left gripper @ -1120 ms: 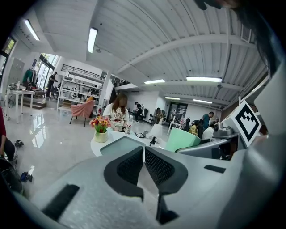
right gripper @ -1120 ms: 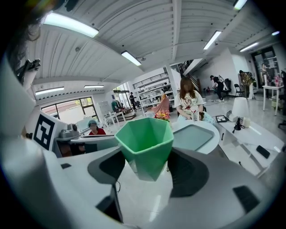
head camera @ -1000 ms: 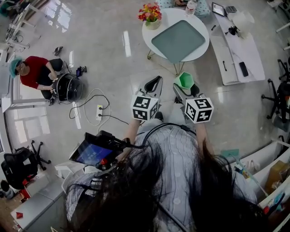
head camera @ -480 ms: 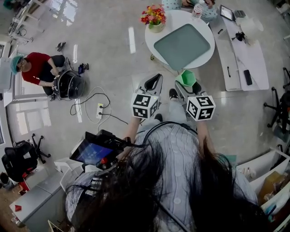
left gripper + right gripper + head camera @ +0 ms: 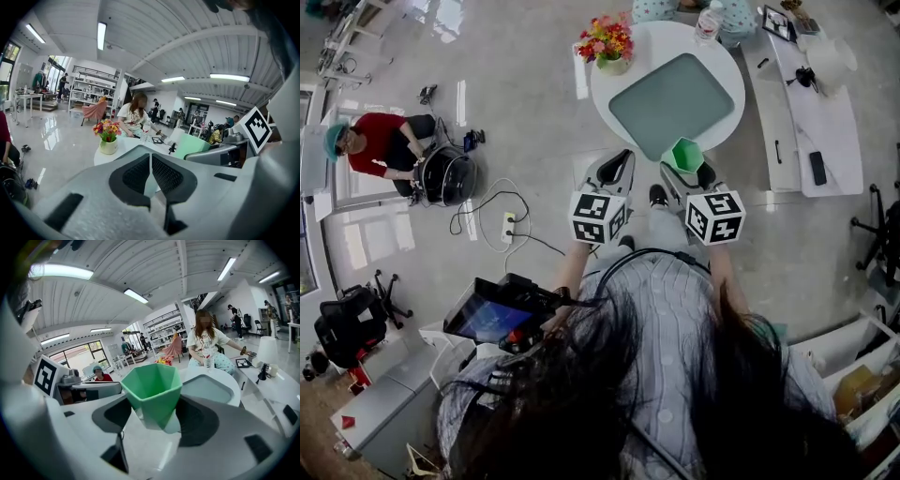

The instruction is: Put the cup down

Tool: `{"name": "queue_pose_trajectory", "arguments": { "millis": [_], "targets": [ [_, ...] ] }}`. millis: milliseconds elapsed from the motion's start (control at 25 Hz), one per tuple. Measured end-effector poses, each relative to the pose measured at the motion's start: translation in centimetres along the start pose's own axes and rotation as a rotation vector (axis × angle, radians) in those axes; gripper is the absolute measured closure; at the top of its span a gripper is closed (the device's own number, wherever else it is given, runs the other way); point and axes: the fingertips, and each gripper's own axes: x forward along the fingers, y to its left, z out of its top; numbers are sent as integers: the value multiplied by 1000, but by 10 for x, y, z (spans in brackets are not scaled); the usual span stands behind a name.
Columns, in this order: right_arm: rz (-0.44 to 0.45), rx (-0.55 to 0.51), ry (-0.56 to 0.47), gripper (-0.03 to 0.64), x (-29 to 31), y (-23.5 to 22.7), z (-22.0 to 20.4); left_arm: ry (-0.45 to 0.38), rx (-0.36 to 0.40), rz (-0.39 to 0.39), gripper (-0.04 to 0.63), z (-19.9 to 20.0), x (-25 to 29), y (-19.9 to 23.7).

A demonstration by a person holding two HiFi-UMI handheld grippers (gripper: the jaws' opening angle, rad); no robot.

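A green faceted cup [image 5: 684, 155] [image 5: 152, 390] stands upright between the jaws of my right gripper [image 5: 682, 175] [image 5: 154, 416], which is shut on it. The cup hangs in the air just short of the near edge of the round white table [image 5: 722, 112] [image 5: 206, 373]. A grey-green tray [image 5: 673, 92] [image 5: 206, 387] lies on that table. My left gripper [image 5: 615, 174] [image 5: 150, 176] is beside the right one, over the floor, with its jaws shut and nothing between them.
A pot of flowers [image 5: 607, 47] [image 5: 108, 137] stands at the table's left rim, a water bottle [image 5: 707, 19] at its far rim, where a person [image 5: 206, 345] sits. A long white bench [image 5: 806, 103] with small items lies to the right. Another person [image 5: 370, 150] crouches at the left.
The round table has come closer as I walk toward it. The cup, held in the right gripper throughout, now reaches the table's near edge. Both grippers keep their pose.
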Motion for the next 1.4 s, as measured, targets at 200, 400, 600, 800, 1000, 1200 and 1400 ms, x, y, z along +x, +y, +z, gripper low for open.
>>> {"name": "queue_pose_trajectory", "arguments": {
  "millis": [200, 400, 600, 800, 1000, 1200, 1400],
  "targets": [
    [13, 5, 19, 309, 14, -24, 4, 22, -10, 23, 569, 2, 23, 3],
    [20, 10, 40, 310, 30, -53, 4, 41, -21, 46, 568, 1, 46, 6],
    [27, 6, 68, 310, 55, -83, 6, 72, -29, 45, 569, -6, 73, 2],
    [46, -16, 91, 310, 86, -108, 14, 95, -40, 66, 569, -8, 94, 8],
    [75, -53, 122, 310, 119, -126, 17, 99, -50, 102, 568, -6, 114, 21],
    [88, -75, 149, 310, 149, -134, 19, 109, -56, 128, 569, -4, 128, 36],
    [89, -90, 176, 310, 172, -142, 15, 128, -55, 132, 569, -8, 143, 45]
  ]
}}
